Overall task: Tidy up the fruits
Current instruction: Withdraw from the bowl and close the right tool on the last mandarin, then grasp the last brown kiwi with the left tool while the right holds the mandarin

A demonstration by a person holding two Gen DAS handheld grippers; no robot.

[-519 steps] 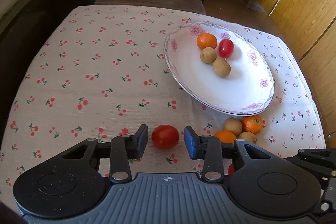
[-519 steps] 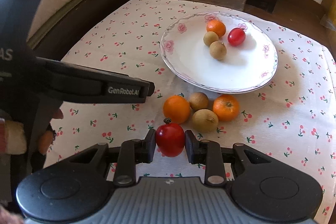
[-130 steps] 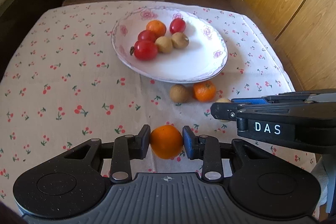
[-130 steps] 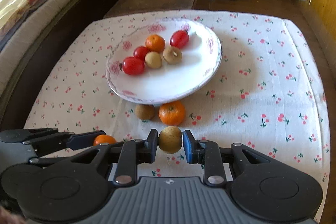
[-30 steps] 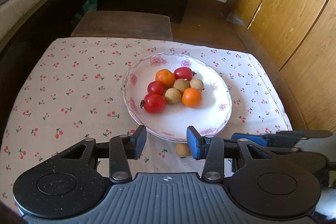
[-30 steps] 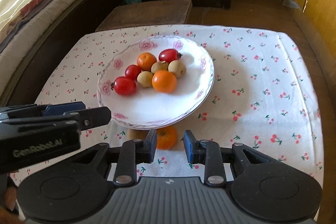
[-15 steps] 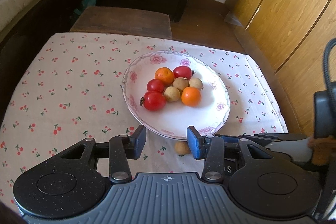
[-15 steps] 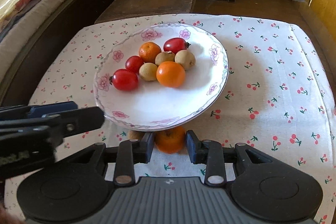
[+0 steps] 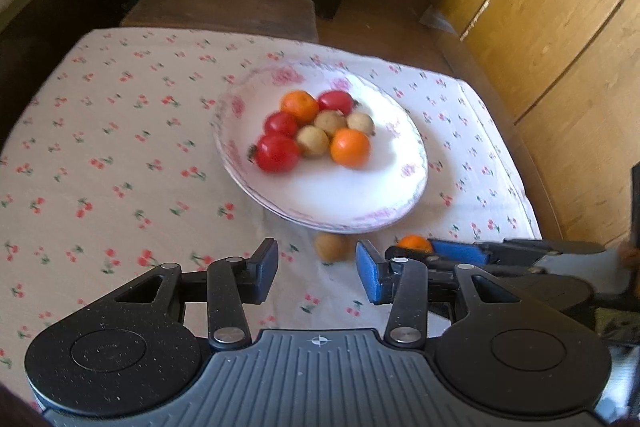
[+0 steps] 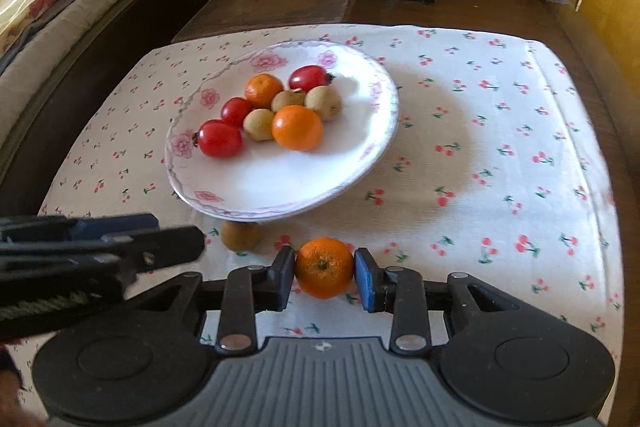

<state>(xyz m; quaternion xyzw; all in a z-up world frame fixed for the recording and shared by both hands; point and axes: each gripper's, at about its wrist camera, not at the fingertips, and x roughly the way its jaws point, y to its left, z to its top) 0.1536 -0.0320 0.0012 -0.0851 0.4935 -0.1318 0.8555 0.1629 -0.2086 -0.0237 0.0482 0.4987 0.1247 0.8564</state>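
The right gripper [image 10: 324,273] is clamped on a tangerine [image 10: 324,267] near the table's [image 10: 500,155] front edge, just before the plate [image 10: 280,191]; being round it has no long axis, and its stem dimple faces the camera. Lifted carelessly, it could clip the rim or roll out. The left gripper [image 9: 316,269] hangs with jaws apart, empty, above the brown fruit [image 9: 331,247].

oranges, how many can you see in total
3. Two oranges sit on the plate: one at the back, one at the front. The third is off the plate, between the right gripper pads. None seem hidden.
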